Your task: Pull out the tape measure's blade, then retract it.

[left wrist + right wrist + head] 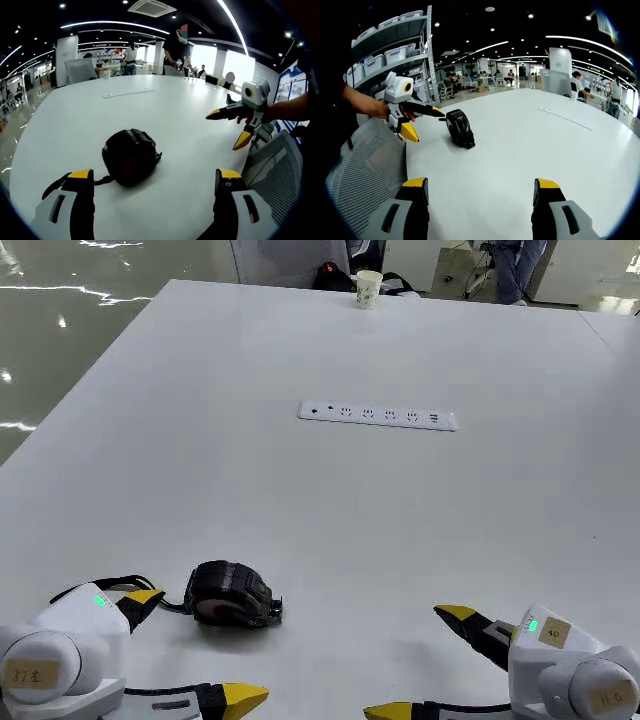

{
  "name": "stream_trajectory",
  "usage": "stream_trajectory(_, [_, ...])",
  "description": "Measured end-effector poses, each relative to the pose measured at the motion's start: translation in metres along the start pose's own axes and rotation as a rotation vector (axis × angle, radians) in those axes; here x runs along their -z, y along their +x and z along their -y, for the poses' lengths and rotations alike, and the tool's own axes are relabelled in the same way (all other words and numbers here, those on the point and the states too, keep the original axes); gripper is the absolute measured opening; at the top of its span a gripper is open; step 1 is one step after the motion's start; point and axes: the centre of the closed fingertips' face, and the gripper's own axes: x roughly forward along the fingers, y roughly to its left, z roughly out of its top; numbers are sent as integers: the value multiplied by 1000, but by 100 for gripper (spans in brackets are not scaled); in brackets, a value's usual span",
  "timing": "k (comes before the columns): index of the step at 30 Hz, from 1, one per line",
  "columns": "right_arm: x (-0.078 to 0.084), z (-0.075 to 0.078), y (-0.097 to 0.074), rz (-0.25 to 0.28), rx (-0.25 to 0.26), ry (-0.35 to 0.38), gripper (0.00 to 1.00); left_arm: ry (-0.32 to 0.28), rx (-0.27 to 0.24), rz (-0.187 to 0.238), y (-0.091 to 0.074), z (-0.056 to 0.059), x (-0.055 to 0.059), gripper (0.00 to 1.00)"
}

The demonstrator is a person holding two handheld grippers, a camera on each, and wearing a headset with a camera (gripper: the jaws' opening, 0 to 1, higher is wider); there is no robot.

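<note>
A black tape measure (pixel 232 594) with a black wrist strap lies on the white table (pixel 400 510) near the front edge. No blade is drawn out. My left gripper (pixel 195 645) stands open just left of it, one yellow tip beside the case. In the left gripper view the tape measure (pixel 131 156) sits just ahead of the open left gripper (pixel 154 175), a little left of centre, and the right gripper (pixel 221 133) is open off to the right. My right gripper (pixel 415 660) is open and well apart. From the open right gripper (pixel 480 183), the tape measure (pixel 460 128) lies farther off beside the left gripper (pixel 429 127).
A white power strip (pixel 377 416) lies mid-table. At the far edge stands a paper cup (pixel 368 288). A grey mesh chair (pixel 280 165) is at the near side of the table. People stand and sit in the background.
</note>
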Motion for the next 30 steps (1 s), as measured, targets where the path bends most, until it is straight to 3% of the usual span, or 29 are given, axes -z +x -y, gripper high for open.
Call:
stream_trajectory(11, [-2,-3,-5,28,8,17,93,17,10,11,-5,0,-3,99])
stream_trajectory(17, [-1,-3,-7,29,13,18,97,61,26,1,-5,4,-1,99])
stream_trajectory(30, [2,-5,-12,25,15,30,99,57,37,11,-6,5,0,99])
